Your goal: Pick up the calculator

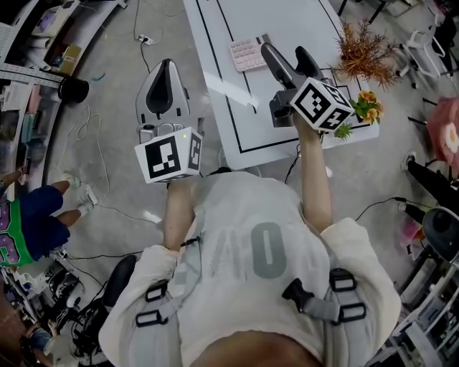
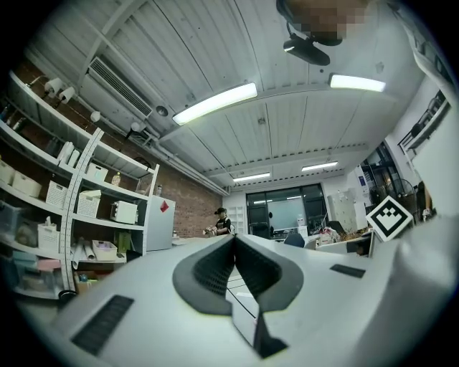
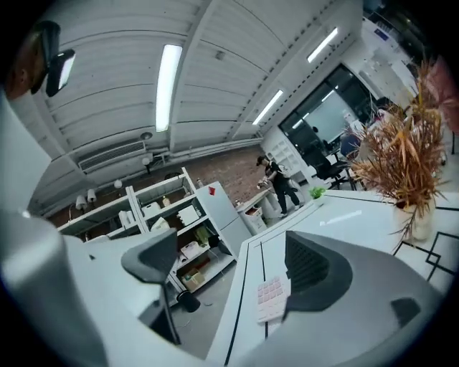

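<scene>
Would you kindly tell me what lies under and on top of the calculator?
The calculator lies flat on the white table, with nothing on top. One jaw of the right gripper covers its edge in that gripper's view.

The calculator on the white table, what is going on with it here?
A person works with two hand-held grippers. The right gripper is over the white table, with its jaws wide open and aimed toward the pink calculator. The calculator lies flat on the table and is not yet gripped. The left gripper is shut and empty, beside the table's edge, over the floor.
</scene>
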### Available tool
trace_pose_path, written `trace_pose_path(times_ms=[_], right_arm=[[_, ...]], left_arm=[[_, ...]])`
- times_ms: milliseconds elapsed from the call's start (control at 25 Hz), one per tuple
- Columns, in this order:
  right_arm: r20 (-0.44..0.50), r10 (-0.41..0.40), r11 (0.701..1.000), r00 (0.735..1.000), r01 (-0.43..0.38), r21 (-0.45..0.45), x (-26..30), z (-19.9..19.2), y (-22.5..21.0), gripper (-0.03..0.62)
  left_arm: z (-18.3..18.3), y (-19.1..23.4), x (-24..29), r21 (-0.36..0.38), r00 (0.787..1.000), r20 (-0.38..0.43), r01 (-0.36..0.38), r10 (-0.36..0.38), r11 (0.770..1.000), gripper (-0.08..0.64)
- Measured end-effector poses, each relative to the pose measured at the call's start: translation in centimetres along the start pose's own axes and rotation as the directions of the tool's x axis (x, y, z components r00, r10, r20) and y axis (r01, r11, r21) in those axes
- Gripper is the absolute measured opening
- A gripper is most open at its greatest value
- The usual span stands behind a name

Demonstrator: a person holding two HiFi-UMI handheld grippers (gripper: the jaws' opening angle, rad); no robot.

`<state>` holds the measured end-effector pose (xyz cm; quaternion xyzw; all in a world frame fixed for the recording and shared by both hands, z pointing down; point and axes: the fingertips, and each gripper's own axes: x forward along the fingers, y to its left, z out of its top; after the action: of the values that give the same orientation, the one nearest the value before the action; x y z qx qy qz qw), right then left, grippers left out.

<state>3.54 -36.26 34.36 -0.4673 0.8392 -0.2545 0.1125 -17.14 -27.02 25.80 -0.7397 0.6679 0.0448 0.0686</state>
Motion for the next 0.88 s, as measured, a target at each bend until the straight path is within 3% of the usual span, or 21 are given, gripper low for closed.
trace_pose_path(times_ms=[160,320,560,880], right_arm=[[-0.036,-0.054,0.993,0.998,0.058,0.104,2.0,-1.6,-3.5,0.462],[-0.072,-0.097,0.965,0.993,0.112,0.238,3.9,-3.4,-7.1,0.460],[-0.102,-0.126,0.892,0.987,0.158,0.423,5.5,-5.9,-10.9,0.460],[-0.182,-0.138,0.788,0.973,0.220,0.575,6.9,-10.5,-14.3,0.460]], left_arm=[[-1.0,0.9,0.8,-0.007,1.000,-0.010,0.002,-0.002,1.000,0.021],[-1.6,1.7,1.7,-0.002,0.999,-0.038,-0.006,0.006,1.000,0.021],[-2.8,2.9,2.9,0.007,0.998,-0.067,-0.002,0.002,1.000,0.021],[-4.0,4.4,3.6,0.009,0.996,-0.089,-0.014,0.015,1.000,0.021]])
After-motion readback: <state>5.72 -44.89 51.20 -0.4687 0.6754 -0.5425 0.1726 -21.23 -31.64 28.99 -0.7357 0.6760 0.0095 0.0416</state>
